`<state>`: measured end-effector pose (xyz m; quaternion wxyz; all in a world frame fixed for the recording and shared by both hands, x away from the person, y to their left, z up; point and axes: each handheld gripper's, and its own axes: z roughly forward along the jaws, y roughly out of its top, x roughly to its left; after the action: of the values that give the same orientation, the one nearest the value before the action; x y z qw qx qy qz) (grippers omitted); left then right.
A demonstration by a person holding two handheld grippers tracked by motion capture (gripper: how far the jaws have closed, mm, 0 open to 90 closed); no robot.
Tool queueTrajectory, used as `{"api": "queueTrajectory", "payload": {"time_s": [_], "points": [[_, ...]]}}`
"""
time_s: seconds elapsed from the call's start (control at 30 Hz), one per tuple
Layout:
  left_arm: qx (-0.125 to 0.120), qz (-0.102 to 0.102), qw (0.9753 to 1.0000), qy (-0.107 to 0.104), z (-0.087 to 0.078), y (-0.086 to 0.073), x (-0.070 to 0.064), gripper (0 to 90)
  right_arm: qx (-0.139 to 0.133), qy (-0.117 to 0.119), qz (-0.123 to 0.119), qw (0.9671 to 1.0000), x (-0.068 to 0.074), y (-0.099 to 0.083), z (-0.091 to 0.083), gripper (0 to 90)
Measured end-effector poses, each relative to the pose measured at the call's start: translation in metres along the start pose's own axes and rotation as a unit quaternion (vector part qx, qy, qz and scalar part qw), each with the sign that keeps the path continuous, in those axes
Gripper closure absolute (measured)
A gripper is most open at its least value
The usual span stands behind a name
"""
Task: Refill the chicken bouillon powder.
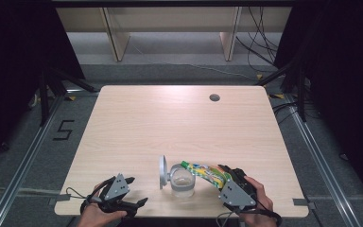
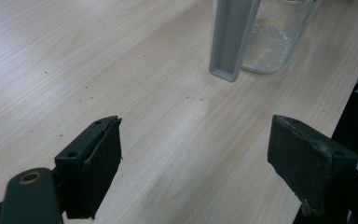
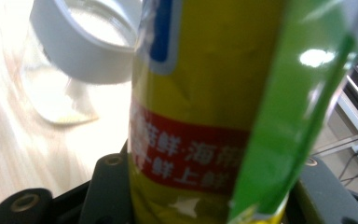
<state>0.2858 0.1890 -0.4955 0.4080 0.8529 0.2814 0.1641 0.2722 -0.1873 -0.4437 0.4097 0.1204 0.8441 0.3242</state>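
The right claw (image 1: 228, 176) grips a green-yellow packet (image 1: 203, 171), tilted with its far end over the open jar (image 1: 182, 182) near the tabletop's (image 1: 170, 123) front edge: pouring. Next, tip it further. The left claw (image 1: 133, 191) rests open, empty.

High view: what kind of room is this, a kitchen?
More likely a lab or test room than a kitchen. A plain wooden table stands between dark curtains, loose cables lie on the grey floor, and a number 5 is taped beside the table.
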Motion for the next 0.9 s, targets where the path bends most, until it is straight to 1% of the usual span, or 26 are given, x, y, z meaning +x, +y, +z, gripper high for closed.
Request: {"api": "queueTrajectory", "payload": {"time_s": [0.03, 0.1, 0.13, 0.17, 0.2, 0.23, 0.27, 0.3, 0.33, 0.37, 0.4, 0.43, 0.47, 0.5, 0.53, 0.57, 0.6, 0.63, 0.67, 0.7, 0.73, 0.77, 0.8, 0.83, 0.87, 0.9], "points": [[-0.002, -0.003, 1.0000, -0.002, 0.000, 0.000, -0.001, 17.1, 0.002, 0.002, -0.014, 0.9999, 0.000, 0.001, 0.000, 54.0], [-0.002, -0.001, 1.0000, -0.002, 0.000, 0.000, 0.000, 17.1, 0.009, 0.007, -0.022, 0.9997, 0.002, 0.002, 0.001, 54.0], [-0.002, 0.002, 1.0000, -0.004, 0.001, 0.000, 0.000, 17.1, 0.016, 0.005, -0.023, 0.9996, 0.005, 0.003, 0.000, 54.1], [-0.001, 0.006, 1.0000, -0.004, 0.001, 0.000, 0.000, 17.2, 0.021, 0.004, -0.033, 0.9992, 0.006, 0.004, 0.001, 54.2], [-0.005, -0.007, 1.0000, -0.005, 0.002, -0.001, -0.001, 17.2, 0.028, -0.003, -0.039, 0.9989, 0.008, 0.004, 0.001, 54.1], [-0.005, -0.009, 0.9999, -0.006, 0.002, -0.001, -0.002, 17.2, 0.029, -0.007, -0.049, 0.9984, 0.009, 0.005, 0.001, 54.1], [0.000, -0.005, 1.0000, -0.004, 0.002, 0.000, -0.001, 17.3, 0.029, -0.004, -0.062, 0.9977, 0.008, 0.006, 0.001, 54.2], [-0.006, -0.009, 0.9999, -0.005, 0.003, -0.001, -0.002, 17.3, 0.033, -0.010, -0.063, 0.9974, 0.009, 0.006, 0.001, 54.2], [0.003, -0.004, 1.0000, -0.003, 0.002, 0.000, -0.002, 17.4, 0.041, -0.017, -0.073, 0.9964, 0.012, 0.007, 0.001, 54.2], [0.003, -0.004, 1.0000, -0.003, 0.002, 0.000, -0.002, 17.4, 0.041, -0.017, -0.073, 0.9964, 0.012, 0.007, 0.001, 54.2], [0.004, -0.002, 1.0000, -0.001, 0.002, 0.000, -0.001, 17.4, 0.044, -0.021, -0.079, 0.9957, 0.012, 0.007, 0.001, 54.2], [0.005, -0.001, 1.0000, -0.002, 0.002, 0.000, -0.001, 17.4, 0.051, -0.028, -0.093, 0.9939, 0.013, 0.008, 0.000, 54.1], [-0.001, -0.005, 1.0000, -0.001, 0.003, -0.001, -0.001, 17.4, 0.051, -0.033, -0.099, 0.9932, 0.013, 0.008, 0.001, 54.2], [-0.001, -0.006, 1.0000, -0.001, 0.003, -0.001, -0.001, 17.3, 0.055, -0.037, -0.109, 0.9919, 0.014, 0.008, 0.001, 54.2], [-0.003, -0.009, 1.0000, -0.004, 0.003, -0.001, -0.001, 17.2, 0.052, -0.037, -0.136, 0.9887, 0.011, 0.009, 0.002, 54.2], [-0.002, -0.007, 1.0000, -0.004, 0.003, -0.001, -0.001, 17.3, 0.062, -0.047, -0.134, 0.9880, 0.014, 0.009, 0.001, 54.2], [-0.002, -0.006, 1.0000, -0.004, 0.003, -0.001, -0.001, 17.3, 0.067, -0.051, -0.140, 0.9866, 0.015, 0.010, 0.001, 54.2], [0.002, -0.005, 1.0000, -0.005, 0.003, -0.001, -0.001, 17.4, 0.071, -0.050, -0.154, 0.9843, 0.014, 0.010, 0.000, 54.2], [0.001, -0.006, 1.0000, -0.005, 0.003, -0.001, -0.002, 17.3, 0.065, -0.051, -0.175, 0.9810, 0.013, 0.012, 0.001, 54.2], [0.000, -0.006, 1.0000, -0.005, 0.003, -0.001, -0.002, 17.3, 0.062, -0.050, -0.169, 0.9825, 0.014, 0.012, 0.001, 54.2], [0.000, -0.004, 1.0000, -0.005, 0.002, -0.001, -0.001, 17.3, 0.063, -0.051, -0.173, 0.9816, 0.013, 0.012, 0.001, 54.2], [-0.002, -0.006, 1.0000, -0.004, 0.003, -0.001, -0.001, 17.4, 0.063, -0.053, -0.157, 0.9842, 0.015, 0.012, 0.001, 54.2], [-0.001, -0.006, 1.0000, -0.004, 0.003, -0.001, -0.001, 17.4, 0.067, -0.054, -0.163, 0.9828, 0.015, 0.012, 0.000, 54.2], [-0.001, -0.006, 1.0000, -0.004, 0.003, -0.001, -0.001, 17.4, 0.065, -0.052, -0.168, 0.9824, 0.018, 0.012, 0.002, 54.2], [-0.001, -0.006, 1.0000, -0.004, 0.003, -0.001, -0.001, 17.4, 0.073, -0.061, -0.178, 0.9794, 0.017, 0.013, 0.001, 54.2], [-0.001, -0.005, 1.0000, -0.004, 0.003, -0.001, -0.001, 17.4, 0.072, -0.062, -0.187, 0.9778, 0.017, 0.013, 0.001, 54.2]]}}
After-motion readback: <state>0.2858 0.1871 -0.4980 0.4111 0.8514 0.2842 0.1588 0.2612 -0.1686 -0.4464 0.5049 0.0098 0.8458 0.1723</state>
